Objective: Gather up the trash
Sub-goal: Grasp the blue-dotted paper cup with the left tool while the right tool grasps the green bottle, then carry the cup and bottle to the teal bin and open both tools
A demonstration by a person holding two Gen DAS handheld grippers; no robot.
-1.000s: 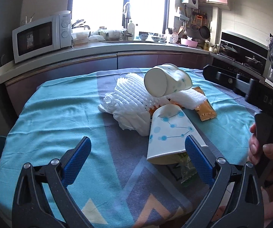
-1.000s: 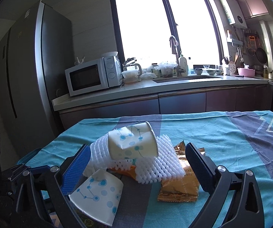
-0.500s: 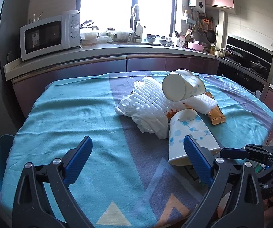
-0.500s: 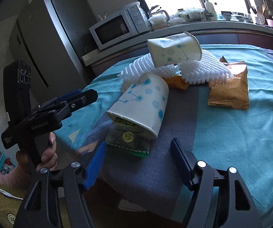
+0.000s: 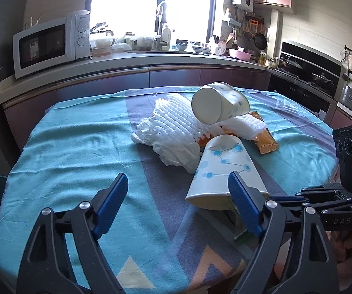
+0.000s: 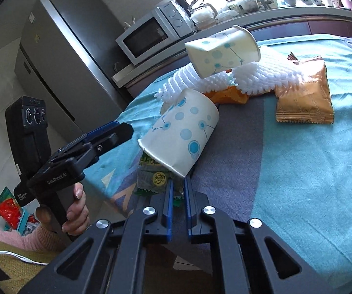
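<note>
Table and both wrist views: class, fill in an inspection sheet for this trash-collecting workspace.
Surface: cloth, wrinkled, covers the table.
Job's things: lying cup over a wrapper; top cup on foam nets; tissue; snack bag.
Clutter: red bag on the floor.
Claws: left claw closing, nothing between its jaws; right claw closing, wrapper corner between its jaws.
Cables: white cable beside the sleeve.
Surroundings: microwave, fridge, hob.
</note>
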